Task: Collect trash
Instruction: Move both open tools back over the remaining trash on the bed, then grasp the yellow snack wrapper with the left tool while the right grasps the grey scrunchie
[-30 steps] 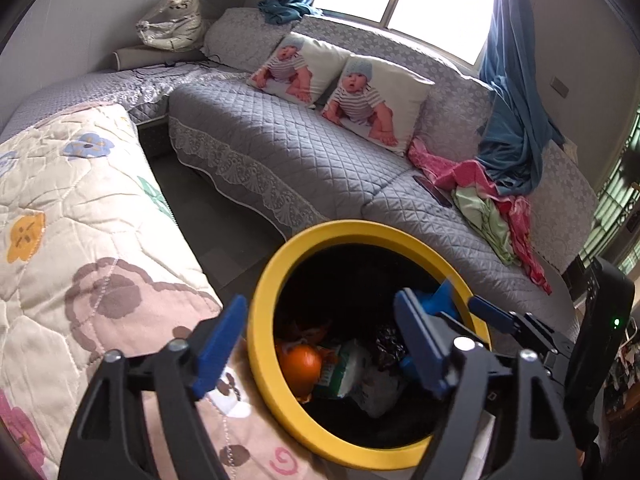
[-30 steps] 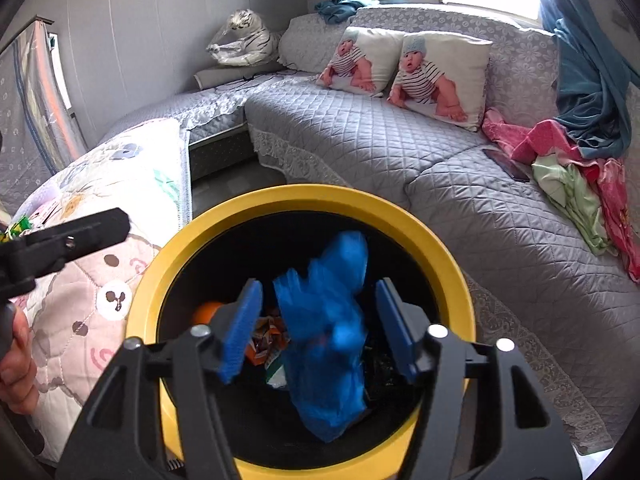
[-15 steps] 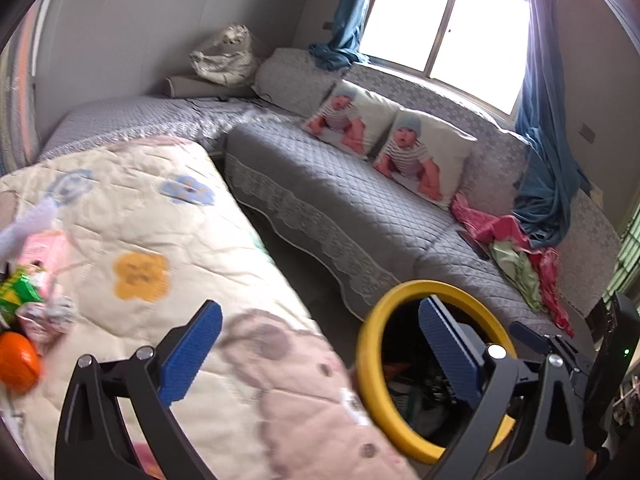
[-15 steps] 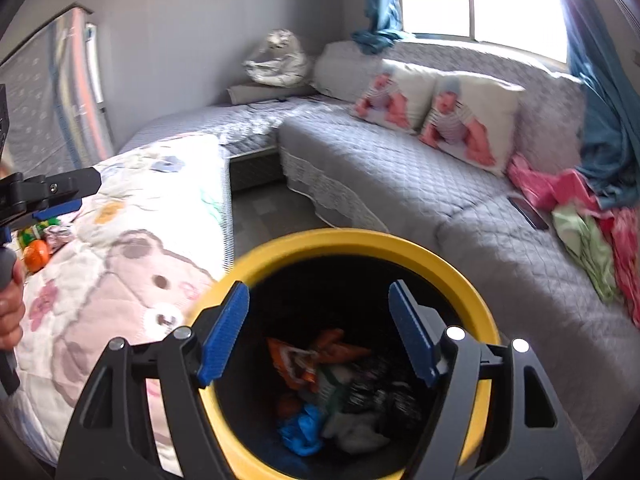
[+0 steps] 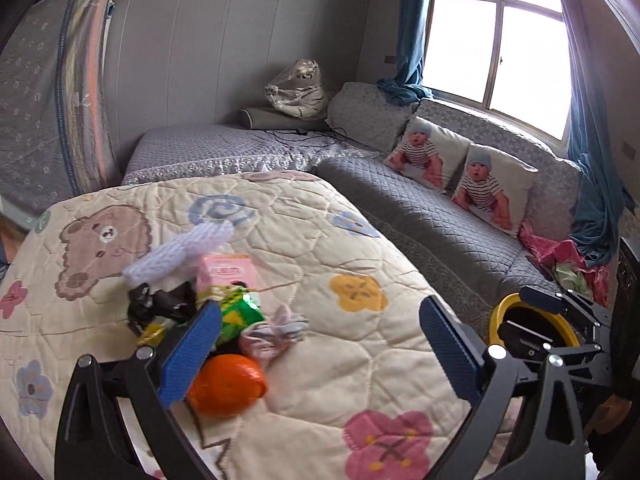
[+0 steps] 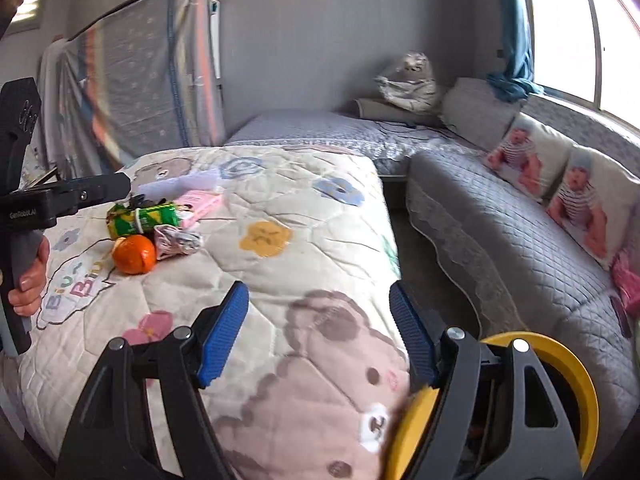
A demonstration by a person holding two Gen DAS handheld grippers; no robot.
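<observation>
Trash pile [image 5: 208, 304] on quilt [image 5: 360, 360], left of centre; orange [image 6: 133, 253] nearest front, touching crumpled wrapper [image 6: 176, 240]. Bin [image 6: 560, 364] right of quilt, before sofa [image 6: 500, 240].

quilted bed [image 5: 400, 364] carries orange [image 5: 226, 385], wrappers [image 5: 236, 312].
</observation>
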